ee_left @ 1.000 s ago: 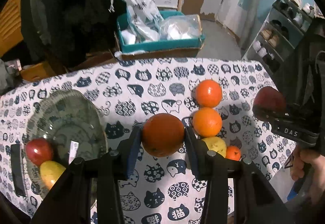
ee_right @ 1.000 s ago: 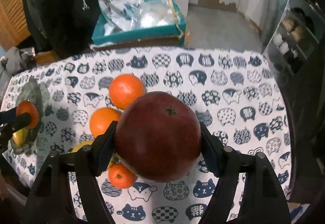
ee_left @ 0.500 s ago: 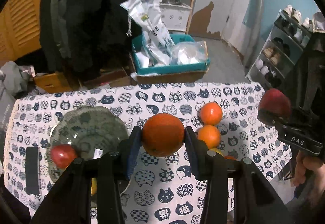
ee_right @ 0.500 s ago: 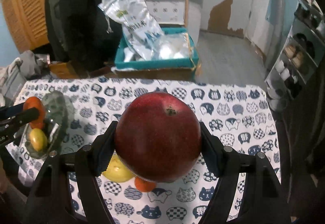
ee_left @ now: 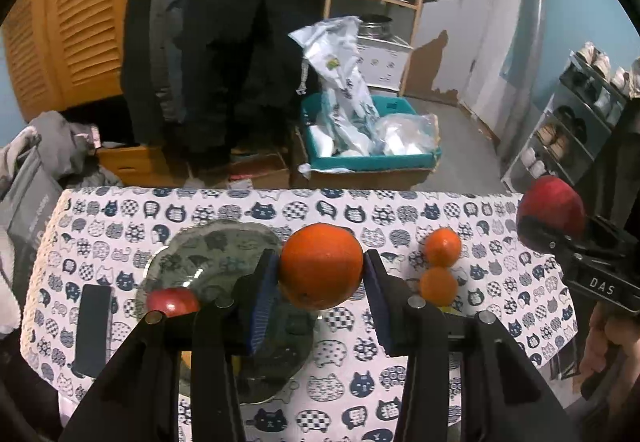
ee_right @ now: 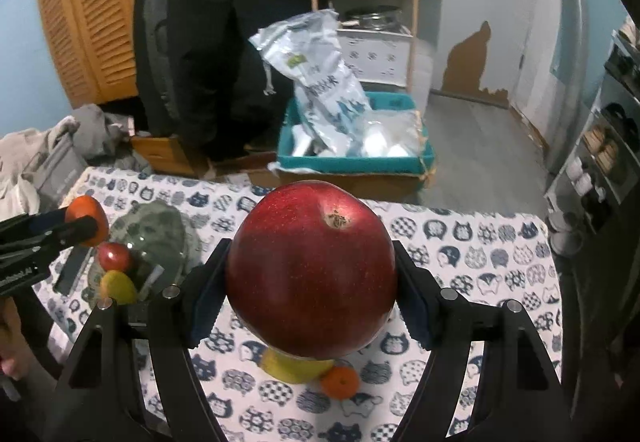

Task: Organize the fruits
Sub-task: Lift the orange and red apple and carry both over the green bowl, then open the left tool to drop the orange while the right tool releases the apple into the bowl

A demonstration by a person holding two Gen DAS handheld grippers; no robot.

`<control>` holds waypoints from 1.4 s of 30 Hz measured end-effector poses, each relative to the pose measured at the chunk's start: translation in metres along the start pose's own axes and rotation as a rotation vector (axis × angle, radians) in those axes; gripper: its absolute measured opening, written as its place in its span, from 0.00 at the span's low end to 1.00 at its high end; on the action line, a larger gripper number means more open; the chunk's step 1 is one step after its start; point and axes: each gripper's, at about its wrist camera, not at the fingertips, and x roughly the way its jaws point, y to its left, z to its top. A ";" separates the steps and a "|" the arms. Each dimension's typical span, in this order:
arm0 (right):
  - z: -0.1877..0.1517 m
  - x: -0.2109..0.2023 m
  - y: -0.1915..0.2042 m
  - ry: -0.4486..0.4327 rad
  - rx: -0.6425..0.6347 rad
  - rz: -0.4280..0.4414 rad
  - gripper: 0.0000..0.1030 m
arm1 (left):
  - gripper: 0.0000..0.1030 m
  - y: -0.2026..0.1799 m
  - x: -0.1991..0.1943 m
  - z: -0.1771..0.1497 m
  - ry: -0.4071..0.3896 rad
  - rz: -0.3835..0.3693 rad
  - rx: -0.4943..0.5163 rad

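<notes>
A cat-print tablecloth [ee_left: 400, 209] covered the table. The left gripper [ee_left: 320, 274] clenched an orange [ee_left: 320, 266] above the glass plate [ee_left: 216, 254]; the right gripper [ee_right: 312, 278] clenched a red apple [ee_right: 312, 274], hiding all but a lemon [ee_right: 294, 368] and a tangerine [ee_right: 340, 382] below; only the left view showed two oranges [ee_left: 440, 266].

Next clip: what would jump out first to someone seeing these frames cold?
A big red apple fills the right wrist view, clamped between the right gripper jaws above the cat-print tablecloth. The left gripper likewise grips an orange, held up near the glass plate, where a smaller red apple already sits.
</notes>
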 end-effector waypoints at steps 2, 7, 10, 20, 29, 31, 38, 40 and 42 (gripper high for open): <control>0.003 0.002 0.008 -0.001 -0.008 0.013 0.73 | 0.42 0.008 0.000 0.000 0.000 0.009 -0.012; 0.012 0.012 0.032 0.005 -0.033 0.045 0.73 | 0.42 0.029 0.001 0.000 0.007 0.027 -0.046; 0.018 0.018 0.046 0.007 -0.044 0.063 0.73 | 0.42 0.040 0.002 -0.001 0.011 0.035 -0.064; 0.026 0.051 0.100 0.047 -0.101 0.131 0.73 | 0.43 0.074 0.026 -0.010 0.065 0.072 -0.106; 0.018 0.097 0.137 0.132 -0.123 0.187 0.73 | 0.43 0.105 0.068 -0.024 0.158 0.065 -0.169; 0.015 0.107 0.143 0.154 -0.126 0.196 0.73 | 0.43 0.110 0.076 -0.029 0.178 0.058 -0.185; 0.009 0.127 0.153 0.201 -0.136 0.194 0.73 | 0.43 0.121 0.100 -0.044 0.241 0.060 -0.210; 0.007 0.132 0.155 0.211 -0.134 0.192 0.73 | 0.43 0.125 0.104 -0.046 0.250 0.054 -0.217; 0.007 0.134 0.156 0.217 -0.135 0.190 0.73 | 0.43 0.127 0.106 -0.047 0.256 0.055 -0.220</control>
